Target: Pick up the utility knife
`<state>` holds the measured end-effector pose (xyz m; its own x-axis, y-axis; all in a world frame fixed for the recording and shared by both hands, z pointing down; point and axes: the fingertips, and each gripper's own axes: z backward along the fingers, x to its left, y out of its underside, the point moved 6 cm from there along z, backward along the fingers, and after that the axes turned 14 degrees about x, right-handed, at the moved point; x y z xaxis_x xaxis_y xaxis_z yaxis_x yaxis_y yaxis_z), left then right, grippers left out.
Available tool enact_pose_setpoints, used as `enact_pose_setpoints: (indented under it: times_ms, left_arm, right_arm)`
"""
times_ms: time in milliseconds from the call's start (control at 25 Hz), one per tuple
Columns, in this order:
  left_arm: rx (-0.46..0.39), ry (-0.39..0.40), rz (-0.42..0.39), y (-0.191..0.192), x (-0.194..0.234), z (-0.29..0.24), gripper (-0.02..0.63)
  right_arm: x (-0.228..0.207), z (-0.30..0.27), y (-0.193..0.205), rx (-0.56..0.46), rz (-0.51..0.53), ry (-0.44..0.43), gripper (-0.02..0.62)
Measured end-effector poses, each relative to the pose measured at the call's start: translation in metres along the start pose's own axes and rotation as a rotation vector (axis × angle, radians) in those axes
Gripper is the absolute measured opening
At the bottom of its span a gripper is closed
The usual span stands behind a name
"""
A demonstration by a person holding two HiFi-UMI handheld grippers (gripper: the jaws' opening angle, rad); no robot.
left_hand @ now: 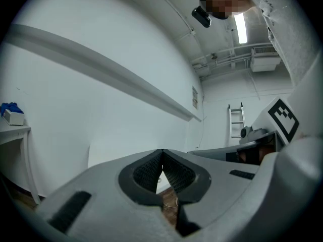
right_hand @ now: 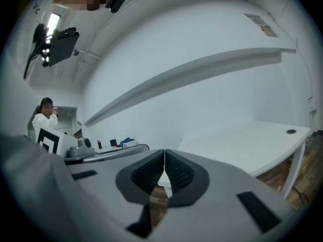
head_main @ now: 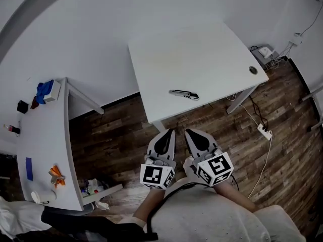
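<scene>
White wall and dark wood-plank floor (head_main: 116,135) surround a square white table (head_main: 202,49). The utility knife (head_main: 184,94), silver-grey with dark parts, lies flat near the table's front edge, alone on the top; a round cable grommet (head_main: 253,70) sits at the right corner. Only the head view shows the knife.

That view also shows both tools held side by side over the floor, short of the table's front edge and well apart from the knife. The left gripper (head_main: 170,131) and right gripper (head_main: 188,131) both point towards the table.

The left gripper view shows its ribbed pads meeting at the tip with nothing between them. It alone shows a ladder (left_hand: 236,120) against the far wall and a ceiling light (left_hand: 240,27).

The right gripper view shows its jaws likewise pressed together and empty. It alone takes in a person in white (right_hand: 44,117) at the far left, and the table top from low down.

A white power strip (head_main: 264,131) lies on the floor to the right. At the left is a side table (head_main: 43,135) bearing a blue object (head_main: 44,89).
</scene>
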<state>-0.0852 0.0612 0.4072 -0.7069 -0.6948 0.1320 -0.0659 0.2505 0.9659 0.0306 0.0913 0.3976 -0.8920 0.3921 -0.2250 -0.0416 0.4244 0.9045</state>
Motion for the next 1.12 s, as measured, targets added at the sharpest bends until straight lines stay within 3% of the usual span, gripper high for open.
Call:
enact_pose_setpoints:
  times_ms: [240,480,880,1120]
  left_arm:
    - [-0.007,-0.050,0.024,-0.006,0.017,-0.022,0.008]
    - [0.006,-0.038,0.047,-0.002,0.018,-0.055,0.008]
    - [0.021,-0.060,0.062,-0.010,0.031,-0.110,0.008]
    - [0.030,-0.112,0.073,-0.010,0.040,-0.127,0.008]
  right_arm:
    - [-0.012,-0.021,-0.018,0.004,0.036,-0.053,0.008]
    - [-0.043,-0.037,-0.017,0.034,0.019,-0.054,0.008]
    - [-0.090,-0.073,-0.030,0.076,0.017,-0.127,0.008]
    - [-0.115,-0.094,-0.034,0.127,0.052,-0.183,0.008]
